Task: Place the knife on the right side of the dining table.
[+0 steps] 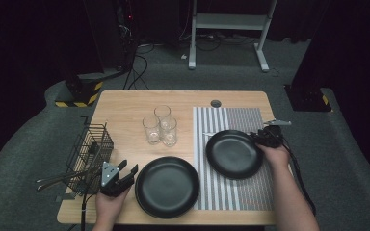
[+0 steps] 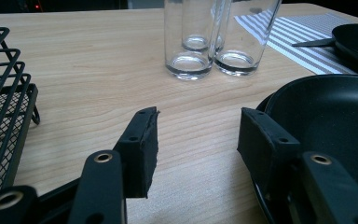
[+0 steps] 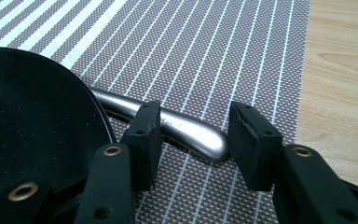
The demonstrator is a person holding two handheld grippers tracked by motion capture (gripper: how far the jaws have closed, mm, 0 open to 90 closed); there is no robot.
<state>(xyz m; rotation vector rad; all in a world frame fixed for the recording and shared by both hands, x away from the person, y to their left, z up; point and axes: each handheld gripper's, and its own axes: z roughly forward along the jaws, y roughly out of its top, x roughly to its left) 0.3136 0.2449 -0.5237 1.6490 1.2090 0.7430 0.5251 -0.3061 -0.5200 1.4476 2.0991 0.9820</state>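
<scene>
My right gripper hovers with its jaws apart astride the rounded end of a steel utensil handle lying on the striped placemat, its long axis running under the black plate, while my left gripper, also open, waits far away.

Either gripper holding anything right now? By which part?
Nothing held. Right gripper fingers straddle the metal utensil handle without pressing; left gripper is open over bare table.

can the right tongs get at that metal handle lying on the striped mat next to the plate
Probably yes: the right tongs stand open with the metal handle end between them, nothing on top. The black plate rim crowds the left pad, which could hinder closing.
</scene>
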